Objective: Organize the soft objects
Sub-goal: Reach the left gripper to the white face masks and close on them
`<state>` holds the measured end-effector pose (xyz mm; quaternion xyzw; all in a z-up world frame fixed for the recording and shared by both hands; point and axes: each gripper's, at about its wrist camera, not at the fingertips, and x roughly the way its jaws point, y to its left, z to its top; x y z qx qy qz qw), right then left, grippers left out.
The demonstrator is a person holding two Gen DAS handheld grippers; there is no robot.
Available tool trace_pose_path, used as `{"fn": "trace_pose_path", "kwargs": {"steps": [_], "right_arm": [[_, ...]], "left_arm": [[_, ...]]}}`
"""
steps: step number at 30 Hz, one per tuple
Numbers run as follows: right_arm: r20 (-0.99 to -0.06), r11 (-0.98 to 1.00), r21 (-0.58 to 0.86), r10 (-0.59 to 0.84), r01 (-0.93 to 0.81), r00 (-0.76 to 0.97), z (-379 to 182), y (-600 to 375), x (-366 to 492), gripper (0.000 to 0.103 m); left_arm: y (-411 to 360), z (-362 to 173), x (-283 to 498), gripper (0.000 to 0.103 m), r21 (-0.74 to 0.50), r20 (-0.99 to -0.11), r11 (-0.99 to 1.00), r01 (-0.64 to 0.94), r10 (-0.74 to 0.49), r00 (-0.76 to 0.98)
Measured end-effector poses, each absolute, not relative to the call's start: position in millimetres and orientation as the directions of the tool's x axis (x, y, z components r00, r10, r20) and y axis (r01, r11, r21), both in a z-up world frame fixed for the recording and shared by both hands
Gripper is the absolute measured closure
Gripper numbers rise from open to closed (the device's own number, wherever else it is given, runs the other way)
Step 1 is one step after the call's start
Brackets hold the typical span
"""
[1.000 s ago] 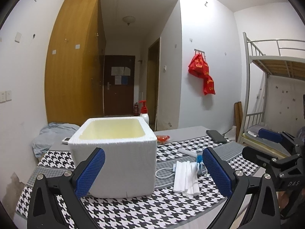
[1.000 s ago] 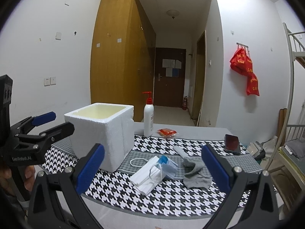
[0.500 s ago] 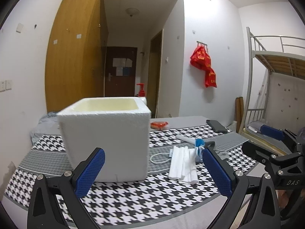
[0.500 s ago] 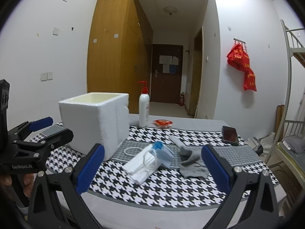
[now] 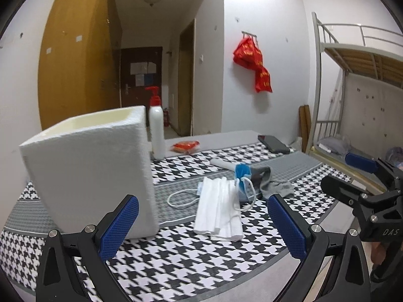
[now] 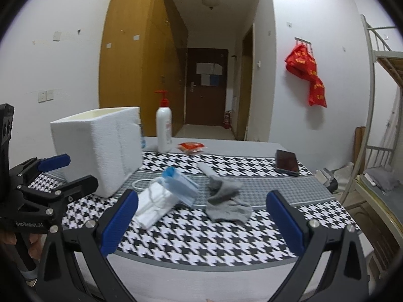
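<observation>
Left wrist view: we've swung right and dropped lower over the last second; the foam box (image 5: 93,176) now sits off to our left, the white masks (image 5: 219,209) dead ahead.
Meaning: reads to us as lining up on the first pickup; nothing moved into the box that we can see.
Left tool (image 5: 202,224): wide, empty, short of the masks, touching nothing.
Right tool (image 6: 201,220): wide, empty, facing the grey sock (image 6: 226,201).
Soft items: masks, blue mask (image 6: 180,186) and sock lie together on the tabletop (image 6: 201,244), just right of the box.
</observation>
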<state>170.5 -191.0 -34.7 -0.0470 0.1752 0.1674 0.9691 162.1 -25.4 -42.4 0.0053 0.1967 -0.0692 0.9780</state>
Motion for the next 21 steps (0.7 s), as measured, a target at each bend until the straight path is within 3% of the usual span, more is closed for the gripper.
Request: {"fn": "trace_pose_path", "kwargs": {"steps": [14, 19, 21], "right_arm": [[-0.423, 0.945, 0.016, 0.303, -0.328, 0.854, -60.6, -216.1, 201.0, 0.0], [-0.449, 0.942, 0.039, 0.314, -0.333, 0.837, -68.5, -222.6, 211.9, 0.0], [-0.457, 0.94, 0.049, 0.323, -0.339, 0.829, -71.5, -224.6, 215.7, 0.0]], "left_arm": [[-48.7, -67.8, 204.7, 0.001, 0.029, -0.552, 0.987, 0.158, -0.116, 0.826], [-54.8, -76.1, 217.3, 0.008, 0.028, -0.596, 0.985, 0.169, -0.119, 0.794], [-54.5, -80.4, 223.6, 0.017, 0.024, -0.617, 0.987, 0.158, -0.109, 0.779]]}}
